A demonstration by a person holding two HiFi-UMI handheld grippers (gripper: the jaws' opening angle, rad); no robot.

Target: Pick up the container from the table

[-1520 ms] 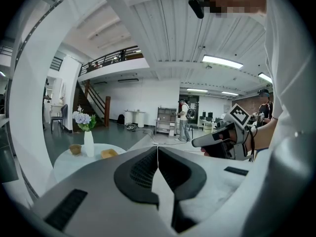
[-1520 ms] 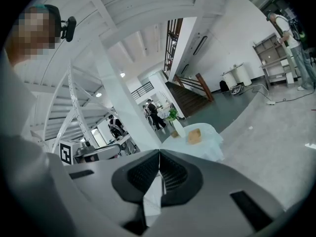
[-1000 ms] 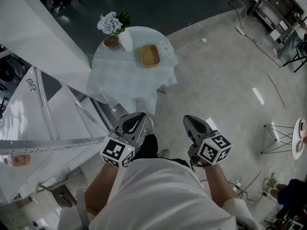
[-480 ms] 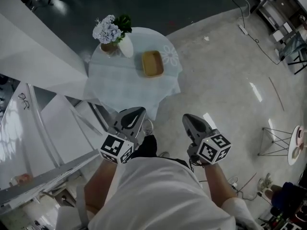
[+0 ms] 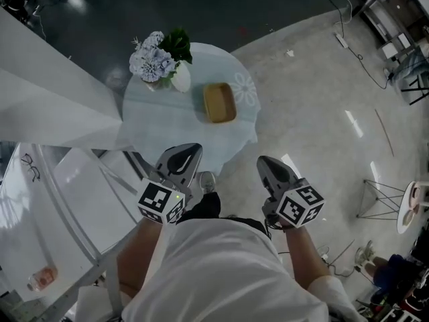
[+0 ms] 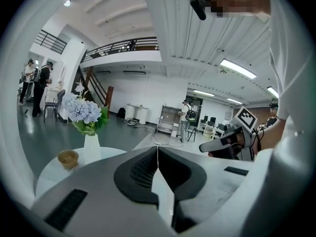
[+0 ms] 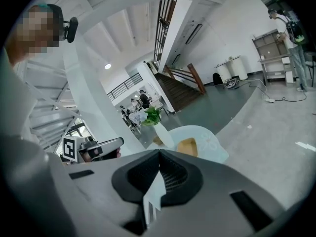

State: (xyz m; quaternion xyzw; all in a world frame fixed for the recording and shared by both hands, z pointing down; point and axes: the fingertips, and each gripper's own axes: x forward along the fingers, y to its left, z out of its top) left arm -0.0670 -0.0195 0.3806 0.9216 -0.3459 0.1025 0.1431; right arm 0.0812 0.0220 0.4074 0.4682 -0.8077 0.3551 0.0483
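Observation:
A shallow tan container (image 5: 219,102) lies on a round table with a pale cloth (image 5: 167,123); it also shows as the tan container (image 7: 187,146) in the right gripper view. My left gripper (image 5: 186,155) and right gripper (image 5: 269,164) are held side by side short of the table's near edge, both pointing at it. The jaws of the left gripper (image 6: 158,150) meet with nothing between them. The right gripper (image 7: 158,153) is shut and empty too. The container is hidden behind the jaws in the left gripper view.
A white vase of pale blue flowers (image 5: 161,58) stands at the table's far left, with a small brown cup (image 6: 68,158) beside it. A white stair structure (image 5: 60,180) runs along my left. A wire stand (image 5: 385,193) is at the right. People stand far off.
The table and container have come nearer and lower in the head view as I walk towards them. Both grippers keep their side-by-side pose, shut.

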